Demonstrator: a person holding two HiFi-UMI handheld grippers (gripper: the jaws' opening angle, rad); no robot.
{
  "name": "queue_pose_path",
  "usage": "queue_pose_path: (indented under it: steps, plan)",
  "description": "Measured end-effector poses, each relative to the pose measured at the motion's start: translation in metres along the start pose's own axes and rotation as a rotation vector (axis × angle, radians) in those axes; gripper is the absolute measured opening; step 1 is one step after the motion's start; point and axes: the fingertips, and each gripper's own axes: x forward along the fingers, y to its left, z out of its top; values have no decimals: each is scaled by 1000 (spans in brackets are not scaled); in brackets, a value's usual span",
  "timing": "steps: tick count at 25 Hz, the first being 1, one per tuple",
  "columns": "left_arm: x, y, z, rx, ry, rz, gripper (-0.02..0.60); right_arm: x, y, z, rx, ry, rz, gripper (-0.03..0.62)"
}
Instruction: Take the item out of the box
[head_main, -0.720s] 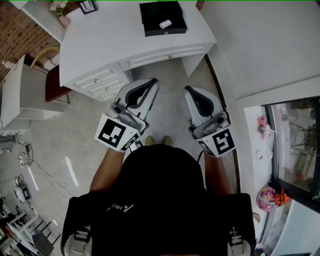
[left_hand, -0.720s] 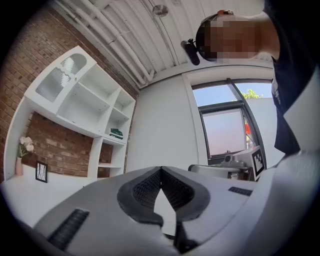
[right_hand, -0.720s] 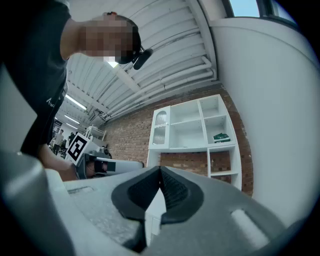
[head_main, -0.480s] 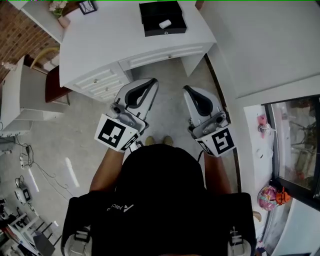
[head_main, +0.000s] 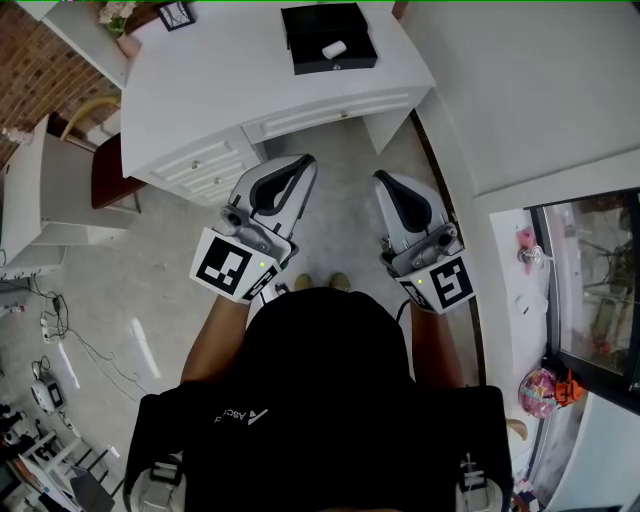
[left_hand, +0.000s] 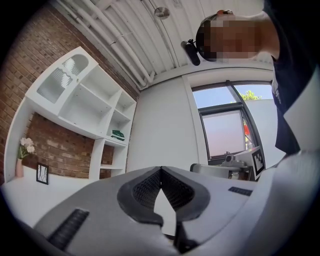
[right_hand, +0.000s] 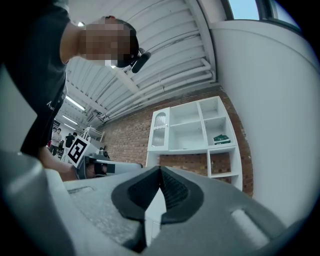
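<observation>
Black box (head_main: 329, 38) is lying well apart; left gripper (head_main: 304, 161) and right gripper (head_main: 384, 179), clenched empty, are barely shifting, so the reach is not begun.

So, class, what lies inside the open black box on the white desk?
One small white item lies on the dark lining of the black box. Its kind is too small to tell, and anything beneath it is covered.

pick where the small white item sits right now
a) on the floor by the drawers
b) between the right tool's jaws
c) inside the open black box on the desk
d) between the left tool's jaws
c: the small white item lies inside the open black box on the white desk.
</observation>
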Motion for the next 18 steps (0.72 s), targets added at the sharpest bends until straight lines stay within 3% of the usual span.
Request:
queue_pose_path:
  steps: [10,18]
  plan:
    - [-14,41,10,15,-31,-3,-1,32,5,-9,-39,14,-16,2]
    - [8,84,5,30,-24,15,-2,70,-28,-26,-47,18,-5,2]
